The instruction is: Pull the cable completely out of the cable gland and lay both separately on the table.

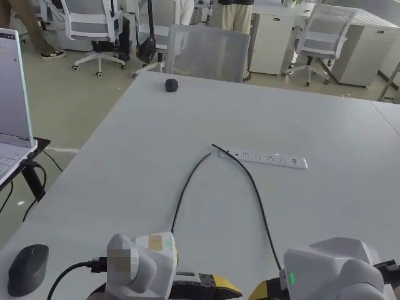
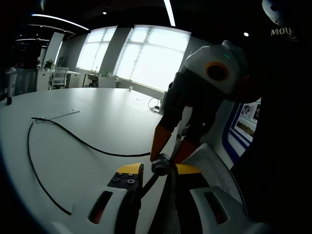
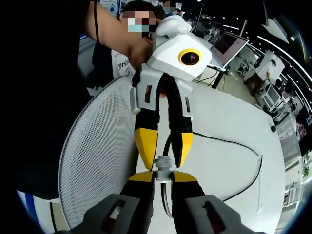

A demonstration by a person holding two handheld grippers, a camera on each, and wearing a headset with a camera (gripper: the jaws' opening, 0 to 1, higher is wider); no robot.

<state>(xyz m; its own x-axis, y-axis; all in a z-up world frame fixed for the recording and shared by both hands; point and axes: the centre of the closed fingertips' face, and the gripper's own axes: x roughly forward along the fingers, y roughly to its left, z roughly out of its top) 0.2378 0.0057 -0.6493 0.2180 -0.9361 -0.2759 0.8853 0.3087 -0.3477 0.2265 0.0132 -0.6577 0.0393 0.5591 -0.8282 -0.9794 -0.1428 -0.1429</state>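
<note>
- The cable gland (image 3: 163, 165), a small grey fitting, is hanging in the air at the near edge of the table (image 1: 156, 125), at 6 o'clock in the head view. The two grippers are pointing nose to nose at it.
- The right gripper (image 2: 168, 153) is gripping the gland. Its jaws are almost together, with the yellow tips pressing on both sides of the nut.
- The left gripper (image 3: 165, 148) is facing the gland from the opposite end, its jaws a little apart on either side of the place where the cable (image 1: 184, 190) is entering. I cannot tell whether they are biting on the cable or only standing beside it.
- The cable is lying out toward 12 o'clock in a narrow arch, and both strands are running back to the grippers. The top of the arch is lying just beside the power strip (image 1: 269, 159), at about 1 o'clock.
- As I judge it, the cable is not yet out of the gland.
  - The right jaws should be holding the nut firmly.
  - The left jaws should be clamping the cable close to the gland's mouth.
  - The pull should be going straight along the gland's axis in short draws, with a fresh grip each time.
  - A sideways pull is likely to jam the cable in the seal.
  - The slack should be sliding freely, clear of the power strip.
- Further out, a mouse (image 1: 28, 269) is lying at 8 o'clock, a laptop (image 1: 12, 106) is standing at 10 o'clock, and a dark round object (image 1: 171, 84) is sitting at 11 o'clock by the far edge.
</note>
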